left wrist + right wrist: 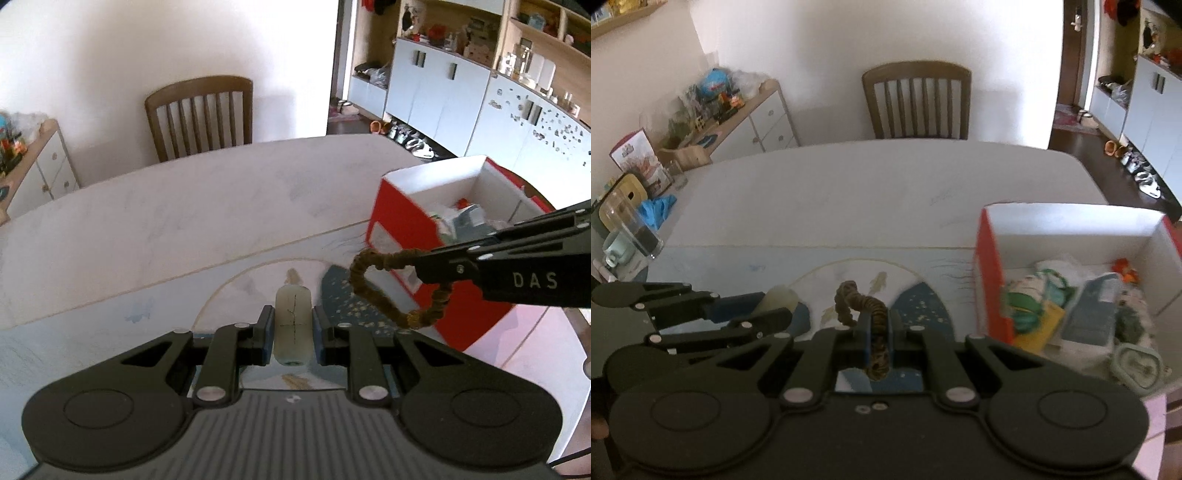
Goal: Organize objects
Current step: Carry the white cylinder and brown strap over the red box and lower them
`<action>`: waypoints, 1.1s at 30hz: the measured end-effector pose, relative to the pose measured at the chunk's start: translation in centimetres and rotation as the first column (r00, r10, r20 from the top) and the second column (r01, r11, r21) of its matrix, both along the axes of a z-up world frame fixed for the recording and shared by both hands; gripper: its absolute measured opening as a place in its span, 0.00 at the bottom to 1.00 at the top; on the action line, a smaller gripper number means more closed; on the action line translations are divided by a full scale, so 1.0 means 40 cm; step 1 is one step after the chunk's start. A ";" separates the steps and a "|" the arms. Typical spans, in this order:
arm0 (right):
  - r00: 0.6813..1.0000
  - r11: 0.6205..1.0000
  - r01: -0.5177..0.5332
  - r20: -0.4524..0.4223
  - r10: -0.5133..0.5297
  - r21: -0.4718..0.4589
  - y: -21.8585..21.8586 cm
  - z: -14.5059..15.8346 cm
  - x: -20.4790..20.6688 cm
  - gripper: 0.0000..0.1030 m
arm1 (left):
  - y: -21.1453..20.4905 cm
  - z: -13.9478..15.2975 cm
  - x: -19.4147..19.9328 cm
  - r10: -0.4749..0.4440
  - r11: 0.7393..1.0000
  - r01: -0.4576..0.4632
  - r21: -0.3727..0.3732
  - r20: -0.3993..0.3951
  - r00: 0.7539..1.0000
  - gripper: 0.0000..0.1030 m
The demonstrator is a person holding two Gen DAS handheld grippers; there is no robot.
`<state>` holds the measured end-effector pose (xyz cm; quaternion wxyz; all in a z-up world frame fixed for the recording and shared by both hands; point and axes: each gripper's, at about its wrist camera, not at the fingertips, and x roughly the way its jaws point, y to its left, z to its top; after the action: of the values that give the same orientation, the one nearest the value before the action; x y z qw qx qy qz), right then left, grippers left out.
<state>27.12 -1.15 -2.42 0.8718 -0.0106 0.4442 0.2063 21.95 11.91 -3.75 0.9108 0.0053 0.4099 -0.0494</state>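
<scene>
2 wrist fisheyes, each looking forward and steeply down along its own black gripper fingers, close above the white tabletop (184, 221). Left view faces the brown slatted wooden chair (201, 114), red-and-white open box (436, 206) at right edge. Right view sits nearer the box. Shared: table, chair, box, each other's gripper.

The left claw (292, 325) is matte black plastic: two round disc-shaped housings at seven and five o'clock in its own wrist view, a ribbed grey panel between them, and angular linkage arms pinned with silver round-headed screws. Its fingers (265, 332) carry blue pads on their inner faces. The right claw (878, 332) has the same build, with blue-lined fingers (865, 334). Seen from the left wrist at three o'clock, its side bears white letters "DAS".
</scene>
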 end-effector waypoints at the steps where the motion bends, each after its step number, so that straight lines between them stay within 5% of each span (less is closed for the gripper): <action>1: 1.000 1.000 0.005 0.009 -0.005 0.000 -0.013 0.007 -0.009 0.06 | -0.009 0.010 -0.003 -0.006 1.000 0.006 0.002 0.005 1.000 0.20; 16: 0.994 0.998 0.061 0.088 -0.064 0.032 -0.215 0.068 -0.036 0.06 | -0.235 0.083 0.024 -0.084 0.996 0.082 0.042 0.056 0.995 0.20; 33: 0.994 0.996 0.081 0.073 -0.084 0.033 -0.482 0.035 0.055 0.07 | -0.505 0.060 0.136 -0.105 0.992 0.101 0.073 0.047 0.993 0.20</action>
<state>29.30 -20.45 -1.04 0.8956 0.0131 0.4082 0.1761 27.40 -8.30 -1.34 0.9164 0.0597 0.3873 -0.0818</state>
